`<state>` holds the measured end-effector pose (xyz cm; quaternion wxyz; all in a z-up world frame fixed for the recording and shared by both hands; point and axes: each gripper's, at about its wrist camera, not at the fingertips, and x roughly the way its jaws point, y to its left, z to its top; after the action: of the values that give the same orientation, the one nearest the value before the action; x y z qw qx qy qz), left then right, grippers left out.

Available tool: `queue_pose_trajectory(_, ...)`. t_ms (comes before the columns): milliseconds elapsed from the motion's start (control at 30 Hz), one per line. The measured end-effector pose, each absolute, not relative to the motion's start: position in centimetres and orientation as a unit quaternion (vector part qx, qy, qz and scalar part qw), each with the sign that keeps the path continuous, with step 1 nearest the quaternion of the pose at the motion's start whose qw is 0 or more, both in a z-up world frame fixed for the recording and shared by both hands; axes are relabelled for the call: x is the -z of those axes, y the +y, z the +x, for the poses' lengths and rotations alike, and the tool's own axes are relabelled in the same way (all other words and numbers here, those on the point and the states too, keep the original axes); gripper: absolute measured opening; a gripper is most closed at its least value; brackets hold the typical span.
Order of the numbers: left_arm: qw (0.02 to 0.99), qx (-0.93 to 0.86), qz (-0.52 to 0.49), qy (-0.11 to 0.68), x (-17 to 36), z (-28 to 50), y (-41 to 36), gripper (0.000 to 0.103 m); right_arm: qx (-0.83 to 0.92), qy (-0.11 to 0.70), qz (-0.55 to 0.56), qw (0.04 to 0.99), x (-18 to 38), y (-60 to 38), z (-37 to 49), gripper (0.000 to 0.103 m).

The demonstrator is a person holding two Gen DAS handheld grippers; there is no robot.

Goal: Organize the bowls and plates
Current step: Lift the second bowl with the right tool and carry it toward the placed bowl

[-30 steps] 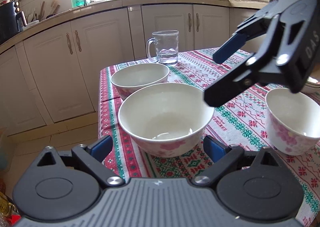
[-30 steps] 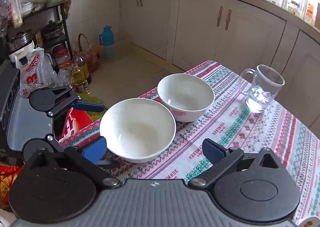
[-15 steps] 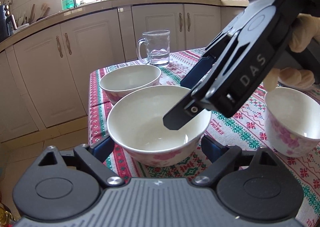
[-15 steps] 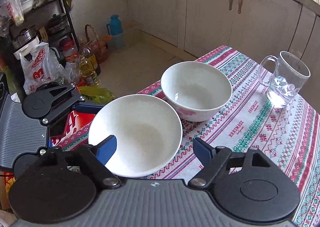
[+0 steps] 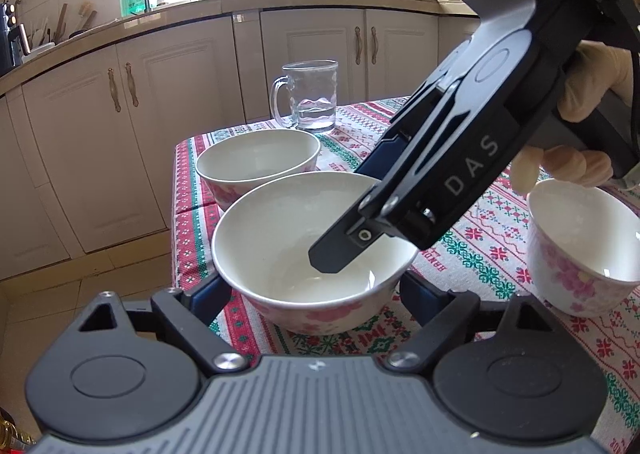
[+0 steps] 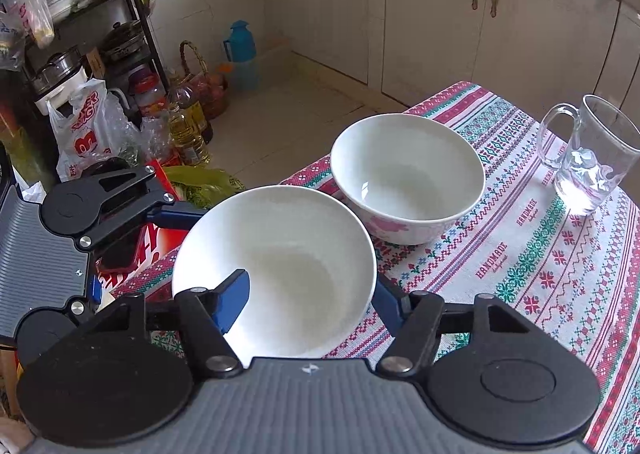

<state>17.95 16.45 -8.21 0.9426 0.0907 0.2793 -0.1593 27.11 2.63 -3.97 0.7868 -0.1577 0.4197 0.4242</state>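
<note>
A white bowl with pink flowers point(image 5: 280, 238) point(image 6: 288, 254) sits at the near corner of the patterned tablecloth point(image 6: 540, 254). My right gripper point(image 6: 308, 294) is open and straddles its rim, one blue finger point(image 6: 234, 294) inside and one outside. It shows from the side in the left wrist view point(image 5: 360, 214). My left gripper point(image 5: 308, 294) is open with a finger on each side of the same bowl, low near its base. A second matching bowl point(image 5: 256, 162) point(image 6: 408, 174) stands just behind. A smaller flowered bowl point(image 5: 584, 242) stands to the right.
A glass mug point(image 5: 308, 94) point(image 6: 584, 154) with a little water stands further back on the table. The table edge point(image 6: 312, 170) drops to the floor, where oil bottles point(image 6: 188, 122), bags and a shelf rack stand. Kitchen cabinets point(image 5: 160, 134) lie behind.
My right gripper has come down from above until one finger dipped inside the near bowl and its jaws narrowed. My left gripper moved slightly closer around the bowl.
</note>
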Motion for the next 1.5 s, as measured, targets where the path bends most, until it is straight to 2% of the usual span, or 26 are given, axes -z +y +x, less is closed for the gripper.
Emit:
queue_pose_trajectory(633, 0.940, 0.161, 0.103, 0.281, 6.5, 16.7, 15.5, 0.090, -0.429, 0.411, -0.148, 0.791, 2.7, 1.6, 25.8, 0.072)
queue_pose_trajectory(1500, 0.933, 0.194, 0.121, 0.277, 2.0, 8.5, 10.8, 0.090, -0.440, 0.369, -0.143, 0.806, -2.0, -4.8, 15.8, 0.072)
